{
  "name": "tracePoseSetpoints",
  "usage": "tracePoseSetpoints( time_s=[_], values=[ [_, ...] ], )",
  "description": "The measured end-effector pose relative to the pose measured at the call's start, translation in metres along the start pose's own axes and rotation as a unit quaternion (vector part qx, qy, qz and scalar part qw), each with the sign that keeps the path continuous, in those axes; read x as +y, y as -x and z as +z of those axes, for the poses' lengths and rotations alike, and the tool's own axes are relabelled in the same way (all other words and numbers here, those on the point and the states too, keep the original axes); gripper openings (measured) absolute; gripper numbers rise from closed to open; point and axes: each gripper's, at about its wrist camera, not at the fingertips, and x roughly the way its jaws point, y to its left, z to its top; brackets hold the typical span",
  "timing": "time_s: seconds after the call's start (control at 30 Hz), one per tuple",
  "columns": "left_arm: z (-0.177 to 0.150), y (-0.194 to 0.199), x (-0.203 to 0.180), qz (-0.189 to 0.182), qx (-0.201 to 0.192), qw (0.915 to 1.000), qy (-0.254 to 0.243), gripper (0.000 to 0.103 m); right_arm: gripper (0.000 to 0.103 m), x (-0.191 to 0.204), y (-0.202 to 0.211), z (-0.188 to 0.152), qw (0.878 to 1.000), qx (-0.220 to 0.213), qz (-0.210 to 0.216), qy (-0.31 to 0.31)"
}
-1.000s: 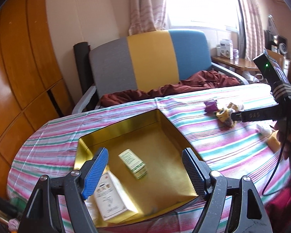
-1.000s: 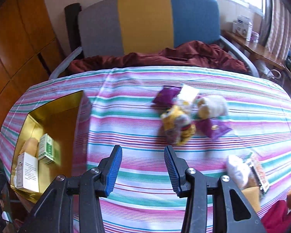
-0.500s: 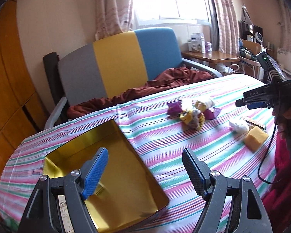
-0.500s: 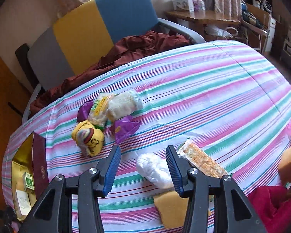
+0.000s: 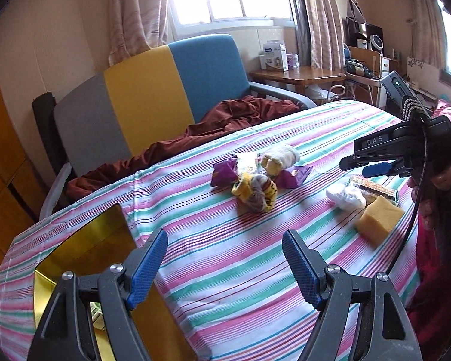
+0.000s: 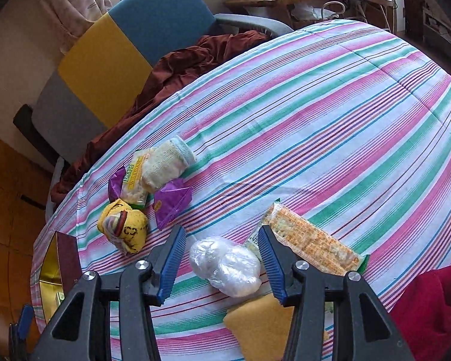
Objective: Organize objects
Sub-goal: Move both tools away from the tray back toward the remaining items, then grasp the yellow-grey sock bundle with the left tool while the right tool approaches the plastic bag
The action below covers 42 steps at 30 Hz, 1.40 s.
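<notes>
"DAS" in pale letters on the black body of the right gripper (image 5: 378, 167), seen from the left wrist camera; "WELLDAY"-like yellow lettering on the clear snack packet (image 6: 133, 185), not fully legible. Digits printed on the end of the cracker pack (image 6: 312, 242), too small to read. Right gripper (image 6: 221, 263) held low over the striped tablecloth (image 6: 330, 126), jaws apart and empty, straddling the white plastic-wrapped bundle (image 6: 225, 263) without visibly touching it; cracker pack just beyond the right finger, yellow sponge (image 6: 258, 325) under the gripper near the table edge. Left gripper (image 5: 225, 266) also spread wide, holding nothing, hovering over the cloth beside the gold-lined box (image 5: 84, 255). Inside that box, only a sliver of a green-and-white carton (image 5: 94, 316) visible behind the left finger; remaining contents hidden. Farther along the cloth, a loose cluster: two purple packets (image 6: 171, 200), cream sock (image 6: 165, 164), yellow rolled sock (image 6: 123, 228), all touching or nearly so. Behind the table, a grey, yellow and blue chair (image 5: 153, 96) draped with a maroon cloth (image 5: 225, 120).
</notes>
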Motion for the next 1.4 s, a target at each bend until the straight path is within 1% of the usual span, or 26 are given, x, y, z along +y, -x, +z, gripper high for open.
tracePoseSetpoints(
  time_s=[0.4, 0.6, 0.83, 0.93, 1.17, 1.4],
  values=[
    [0.020, -0.026, -0.027, -0.022, 0.007, 0.9994, -0.025, 0.079, 0.051, -0.008, -0.005, 0.003, 1.000, 0.011, 0.007, -0.020],
    [0.028, -0.040, -0.036, -0.025, 0.012, 0.9990, -0.036, 0.079, 0.051, -0.012, -0.006, 0.005, 0.999, 0.013, 0.012, -0.032],
    [0.036, -0.061, -0.040, -0.027, 0.026, 0.9986, -0.037, 0.079, 0.051, -0.013, -0.006, 0.006, 0.999, 0.015, 0.017, -0.035],
    [0.042, -0.074, -0.036, -0.031, 0.036, 0.9986, -0.024, 0.079, 0.051, -0.013, -0.007, 0.005, 0.999, 0.017, 0.020, -0.037],
    [0.063, -0.110, -0.004, -0.036, 0.058, 0.9969, 0.038, 0.079, 0.051, -0.012, -0.008, 0.005, 0.999, 0.022, 0.029, -0.035],
    [0.074, -0.146, 0.011, -0.033, 0.081, 0.9950, 0.049, 0.078, 0.051, -0.012, -0.010, 0.005, 0.998, 0.029, 0.042, -0.039]
  ],
)
